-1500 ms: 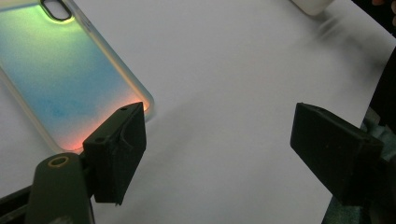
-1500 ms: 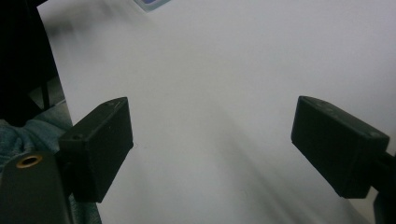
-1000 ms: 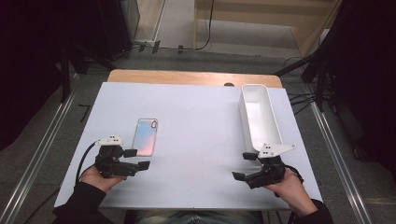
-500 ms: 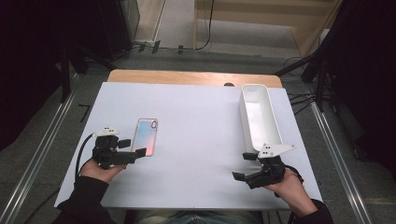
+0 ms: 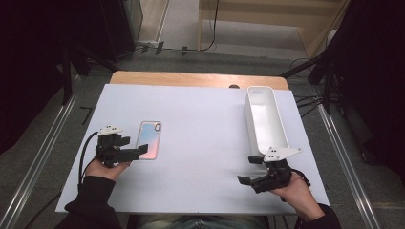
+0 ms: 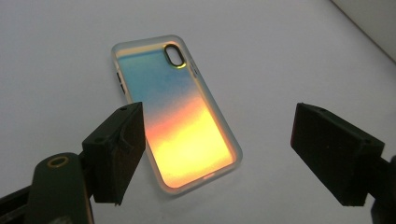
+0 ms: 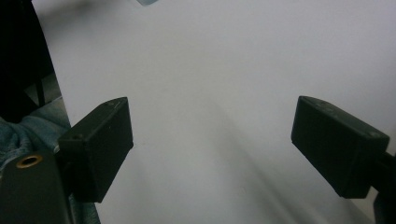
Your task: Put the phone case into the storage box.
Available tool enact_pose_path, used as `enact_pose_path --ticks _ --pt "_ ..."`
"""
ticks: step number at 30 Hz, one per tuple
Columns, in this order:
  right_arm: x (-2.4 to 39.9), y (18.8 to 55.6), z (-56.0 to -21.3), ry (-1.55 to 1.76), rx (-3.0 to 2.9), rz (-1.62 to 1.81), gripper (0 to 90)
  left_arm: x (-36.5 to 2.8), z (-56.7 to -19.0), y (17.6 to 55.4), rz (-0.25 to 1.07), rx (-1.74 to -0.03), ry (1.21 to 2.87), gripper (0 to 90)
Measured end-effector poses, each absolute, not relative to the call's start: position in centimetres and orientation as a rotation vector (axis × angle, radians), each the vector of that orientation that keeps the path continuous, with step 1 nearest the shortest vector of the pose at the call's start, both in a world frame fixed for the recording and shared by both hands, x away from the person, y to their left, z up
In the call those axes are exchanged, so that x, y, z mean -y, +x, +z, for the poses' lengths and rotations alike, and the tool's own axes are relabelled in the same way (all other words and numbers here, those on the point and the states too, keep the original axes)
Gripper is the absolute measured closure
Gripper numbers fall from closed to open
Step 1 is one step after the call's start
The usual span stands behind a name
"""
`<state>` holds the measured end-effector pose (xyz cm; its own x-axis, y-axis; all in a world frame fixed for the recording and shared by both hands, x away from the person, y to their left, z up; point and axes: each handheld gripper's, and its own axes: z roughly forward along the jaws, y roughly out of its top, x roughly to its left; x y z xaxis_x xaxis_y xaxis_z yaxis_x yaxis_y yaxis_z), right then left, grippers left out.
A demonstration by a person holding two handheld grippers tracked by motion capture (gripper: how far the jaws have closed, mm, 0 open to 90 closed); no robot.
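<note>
The phone case (image 5: pixel 149 140) lies flat on the white table (image 5: pixel 200 143), left of centre, with its long axis running away from the person and its camera opening at the far end. Its back shows a colour gradient, blue toward the camera opening and orange to yellow toward the near end, inside a pale translucent rim.

The left gripper (image 5: pixel 136 152) rests low over the table at the near left corner of the phone case, held in the left hand (image 5: pixel 102 167). In the left gripper view, the left gripper (image 6: pixel 217 154) has its jaws spread wide; the phone case (image 6: pixel 175 112) lies between and beyond them, and one jaw overlaps its near left edge in the picture. Neither pad presses on the case. Whether that jaw touches the rim cannot be told.

The right gripper (image 5: pixel 248 169) sits near the front right of the table, held in the right hand (image 5: pixel 293 188). In the right gripper view, the right gripper (image 7: pixel 212 140) has its jaws spread wide over bare table, with nothing between them.

A long white tray (image 5: pixel 265 119) stands on the right side of the table, its near end just beyond the right gripper and well apart from the phone case.
</note>
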<state>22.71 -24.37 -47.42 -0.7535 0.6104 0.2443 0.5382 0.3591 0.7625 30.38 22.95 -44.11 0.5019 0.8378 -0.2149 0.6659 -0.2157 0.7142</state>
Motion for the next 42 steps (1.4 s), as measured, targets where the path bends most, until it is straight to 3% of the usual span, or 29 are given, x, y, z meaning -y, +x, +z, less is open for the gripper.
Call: enact_pose_path --ticks 22,23,28,32,42 --pt "24.3 22.7 -47.5 1.066 -2.529 1.351 11.5 -20.3 -44.4 33.2 0.379 -1.294 1.974 17.5" --pt "24.3 22.7 -47.5 1.065 -2.529 1.351 11.5 -20.2 -44.5 33.4 0.369 -1.287 1.976 13.1" --pt "24.3 22.7 -47.5 1.065 -2.529 1.349 11.5 -19.9 -44.6 33.8 0.392 -1.304 1.970 13.0" --pt "24.3 22.7 -47.5 1.066 -2.532 1.348 11.5 -19.8 -44.9 34.3 0.392 -1.322 1.951 0.0" --pt "24.3 22.7 -47.5 1.063 -2.532 1.345 11.5 -19.4 -45.4 35.0 0.420 -1.396 1.876 0.0"
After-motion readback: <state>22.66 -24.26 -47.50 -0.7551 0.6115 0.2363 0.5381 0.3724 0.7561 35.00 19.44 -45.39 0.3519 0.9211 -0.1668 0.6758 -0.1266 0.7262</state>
